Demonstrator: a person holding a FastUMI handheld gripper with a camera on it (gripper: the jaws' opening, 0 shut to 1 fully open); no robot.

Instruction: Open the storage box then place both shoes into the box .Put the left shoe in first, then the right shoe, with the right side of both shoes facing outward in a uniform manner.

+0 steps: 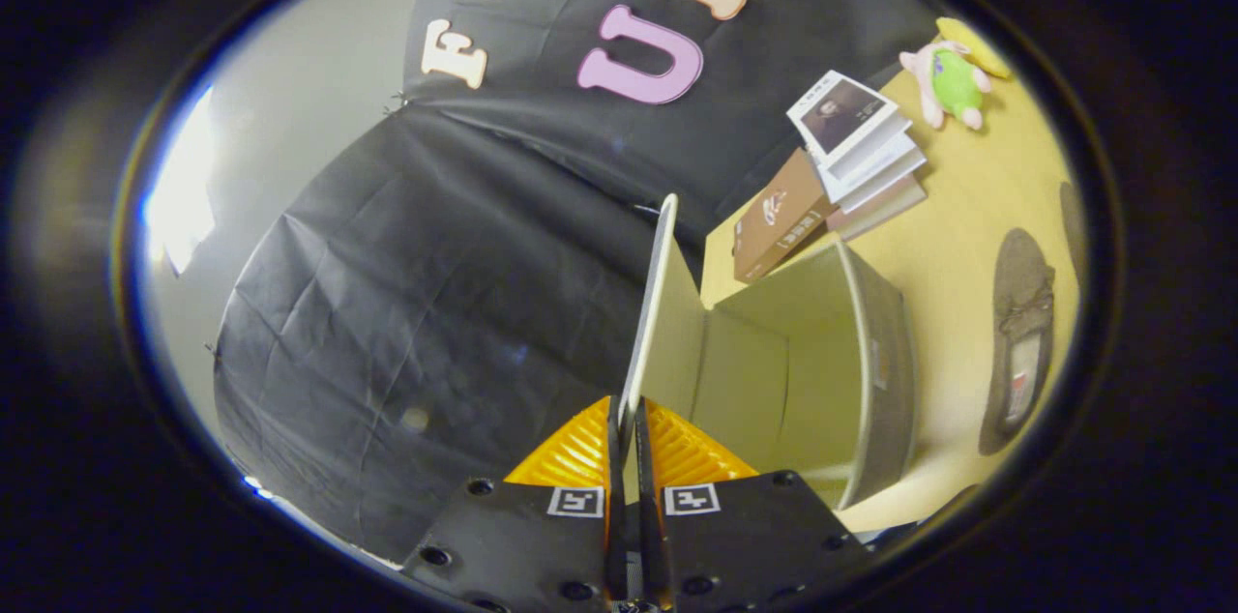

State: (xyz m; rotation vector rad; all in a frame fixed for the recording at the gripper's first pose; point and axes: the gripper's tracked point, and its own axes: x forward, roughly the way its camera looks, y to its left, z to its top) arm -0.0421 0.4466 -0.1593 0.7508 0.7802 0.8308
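So far only the first part of the job looks underway: the storage box [822, 371] stands on the yellow surface [967, 236] with its lid [658, 304] swung up and away from the opening, so the pale, bare inside of the box can be seen. No shoe lies inside it as far as the gripper view shows. One dark shoe [1020, 333] rests on the surface beyond the box, apart from it, with its insole facing the camera. At the far rim past it there is a dark sliver that may be the second shoe, but it is too cut off to tell. My judgement is that opening is nearly or fully done, while both placements, left shoe first and then right, are not yet done.

The gripper [629, 429] has its orange fingers [580, 453] drawn almost together, and the thin edge of the lid runs straight down between them. Both pads appear to press on that edge, so the lid is pinched and held up by the fingers.

Behind the box, a stack of books [841, 168] leans near the black cloth wall, and a small plush toy [953, 76] sits farther off on the same surface, well clear of the work.
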